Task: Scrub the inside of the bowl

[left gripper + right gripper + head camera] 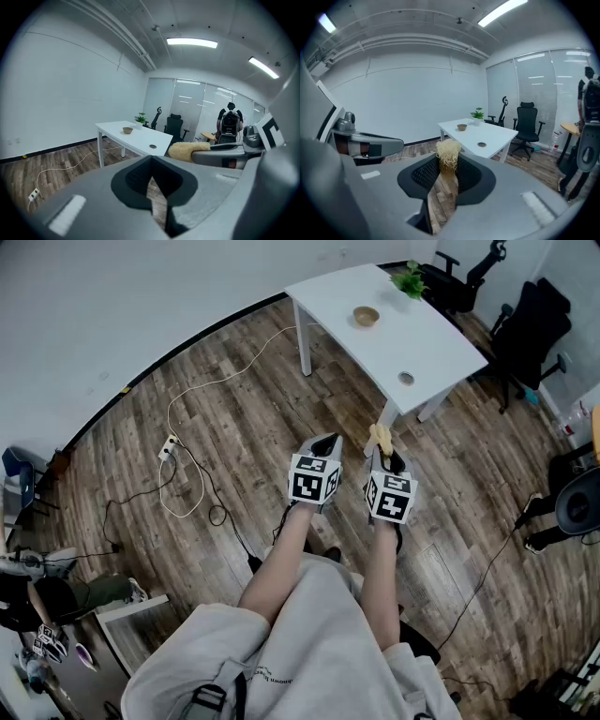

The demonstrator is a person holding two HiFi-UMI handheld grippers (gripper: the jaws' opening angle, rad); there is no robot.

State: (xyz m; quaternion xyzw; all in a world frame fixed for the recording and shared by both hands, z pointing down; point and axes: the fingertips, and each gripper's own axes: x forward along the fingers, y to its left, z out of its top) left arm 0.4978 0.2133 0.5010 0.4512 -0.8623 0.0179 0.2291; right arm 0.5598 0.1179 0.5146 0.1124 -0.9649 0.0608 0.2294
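Standing on wood-plank floor point(234, 427), facing a white wall. Clamping a straw-coloured scrubber point(448, 152) in the right gripper point(447, 165), fibres sticking out past the tips. Pressing the left gripper point(152, 174) jaws together on nothing, just left of the right one. Looking farther out at a white table point(422, 334), near corner just ahead of the scrubber, carrying a small brown bowl point(366, 316) toward its far end, contents unclear, near a potted plant point(409, 280). Leaving open floor left, crossed by a white cable point(217, 381); crowding with office chairs point(534, 324) far right.
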